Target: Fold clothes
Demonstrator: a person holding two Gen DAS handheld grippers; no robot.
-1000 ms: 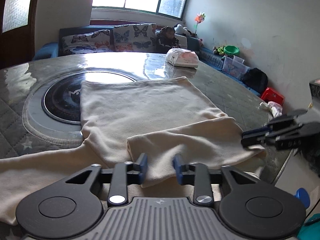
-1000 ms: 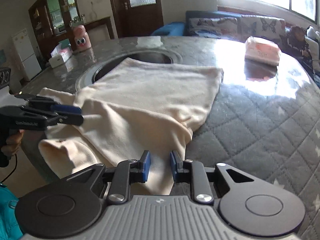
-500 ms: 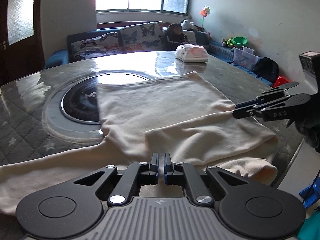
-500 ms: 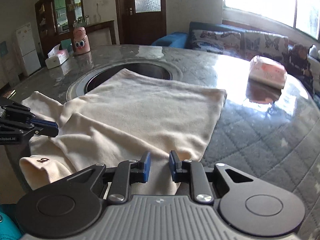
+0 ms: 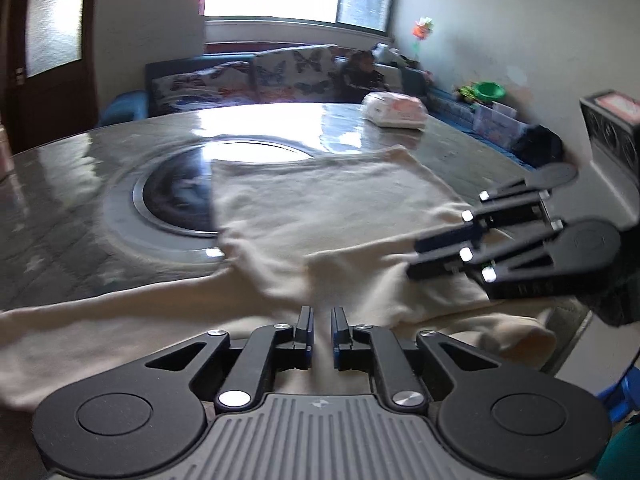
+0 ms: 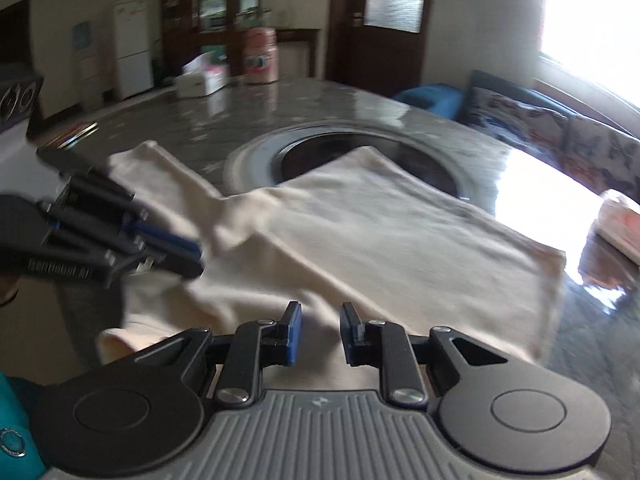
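Observation:
A cream long-sleeved top [image 5: 320, 216] lies flat on the grey round table, body over the dark centre disc, one sleeve folded across its near part. It also shows in the right wrist view [image 6: 400, 240]. My left gripper [image 5: 321, 322] hovers above the near hem, jaws a narrow gap apart, holding nothing. My right gripper [image 6: 320, 316] is open and empty above the folded sleeve. Each gripper shows in the other's view, the right one [image 5: 416, 258] at right, the left one [image 6: 196, 258] at left.
A white tissue pack [image 5: 394, 109] lies at the table's far right. A pink jar [image 6: 261, 56] and a tissue box [image 6: 202, 79] stand at the far side. The dark centre disc [image 5: 180, 196] is partly covered. The table edge [image 5: 568, 332] runs near right.
Both grippers have lifted and pulled back from the cloth. The left jaws, shut half a second ago, now stand slightly apart; the right jaws have widened. The views have swung leftwards.

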